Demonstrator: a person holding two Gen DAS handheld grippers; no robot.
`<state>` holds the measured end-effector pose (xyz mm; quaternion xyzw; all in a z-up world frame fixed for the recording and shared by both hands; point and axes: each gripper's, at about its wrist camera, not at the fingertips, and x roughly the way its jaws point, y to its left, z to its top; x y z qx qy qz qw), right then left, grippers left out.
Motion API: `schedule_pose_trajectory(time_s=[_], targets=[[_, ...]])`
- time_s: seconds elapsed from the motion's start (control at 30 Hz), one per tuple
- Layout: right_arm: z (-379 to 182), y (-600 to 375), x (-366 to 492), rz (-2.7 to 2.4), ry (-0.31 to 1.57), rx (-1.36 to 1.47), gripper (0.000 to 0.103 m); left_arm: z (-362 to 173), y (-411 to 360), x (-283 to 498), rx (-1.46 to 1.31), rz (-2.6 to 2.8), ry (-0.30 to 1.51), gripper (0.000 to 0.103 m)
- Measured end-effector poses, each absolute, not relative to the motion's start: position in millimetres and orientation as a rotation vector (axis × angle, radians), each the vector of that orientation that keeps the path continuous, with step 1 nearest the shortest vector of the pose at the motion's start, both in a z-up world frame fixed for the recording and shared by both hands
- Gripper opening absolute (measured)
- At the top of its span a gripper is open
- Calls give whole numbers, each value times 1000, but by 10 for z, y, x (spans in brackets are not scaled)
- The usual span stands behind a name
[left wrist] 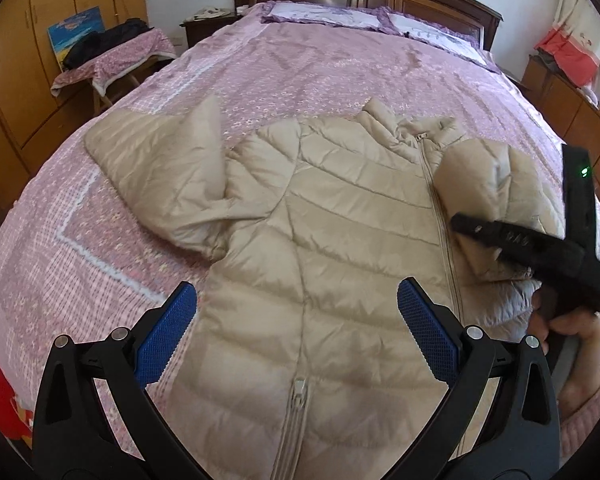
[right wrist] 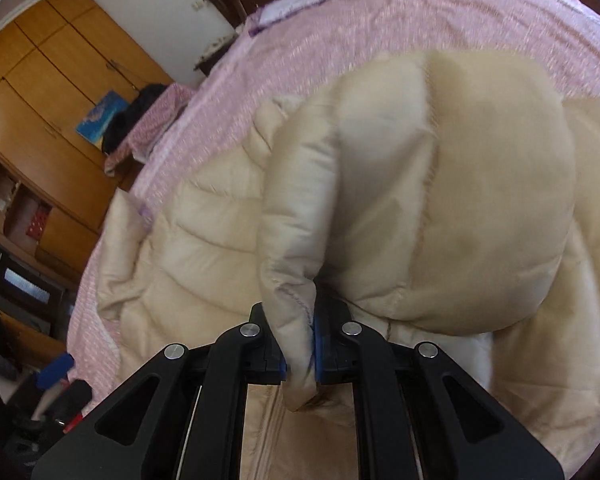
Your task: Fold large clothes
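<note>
A beige quilted puffer jacket (left wrist: 340, 248) lies front up, zipped, on the pink bed. Its left sleeve (left wrist: 156, 168) spreads out to the left. Its right sleeve (left wrist: 496, 196) is lifted and folded over the jacket's front. My left gripper (left wrist: 296, 316) is open and empty, hovering over the lower front near the zipper. My right gripper (right wrist: 300, 344) is shut on the right sleeve's cuff (right wrist: 296, 312), holding the sleeve (right wrist: 440, 192) up over the jacket body. In the left wrist view the right gripper's black body (left wrist: 540, 252) shows at the right with the hand.
The bed (left wrist: 340, 64) has a pink floral cover, pillows (left wrist: 364, 20) and a dark wooden headboard at the far end. A small cloth-covered table (left wrist: 112, 60) and wooden wardrobes (left wrist: 28, 40) stand to the left. A dresser (left wrist: 572, 96) stands to the right.
</note>
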<state>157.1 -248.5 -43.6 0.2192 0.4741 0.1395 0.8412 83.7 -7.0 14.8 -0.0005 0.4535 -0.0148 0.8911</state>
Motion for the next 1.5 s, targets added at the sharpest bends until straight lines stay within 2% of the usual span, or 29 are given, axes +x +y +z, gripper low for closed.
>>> schedule_pose_trajectory(time_s=[0.2, 0.3, 0.4, 0.43, 0.47, 0.6, 0.67, 0.9, 1.07, 1.23, 1.5], targets=[[-478, -2452, 1639, 292, 1024, 463, 12, 80, -183, 1110, -7, -30, 1016, 100], [-478, -2505, 1635, 326, 1024, 510, 21, 89, -244, 1212, -8, -35, 1034, 100], [-404, -2552, 1618, 377, 1017, 562, 48, 165, -314, 1229, -12, -57, 1026, 100], [-352, -2546, 1594, 377, 1007, 560, 60, 203, -339, 1212, 0, -71, 1011, 100], [-287, -2537, 1558, 372, 997, 545, 65, 231, -358, 1197, 17, -81, 996, 100], [-74, -2526, 1361, 377, 940, 505, 69, 345, -295, 1088, 38, -71, 913, 100], [31, -2561, 1174, 361, 892, 485, 75, 346, -251, 1031, 31, -67, 889, 100], [272, -2876, 608, 209, 817, 431, 78, 261, -379, 798, 40, -89, 896, 100], [402, -3339, 339, 7, 762, 442, 84, 275, -708, 715, 63, -168, 893, 100], [324, -3789, 135, -128, 752, 514, 85, 254, -1064, 762, 53, -255, 899, 100], [184, -4189, -108, -214, 752, 570, 86, 267, -1795, 847, 199, -343, 837, 99]])
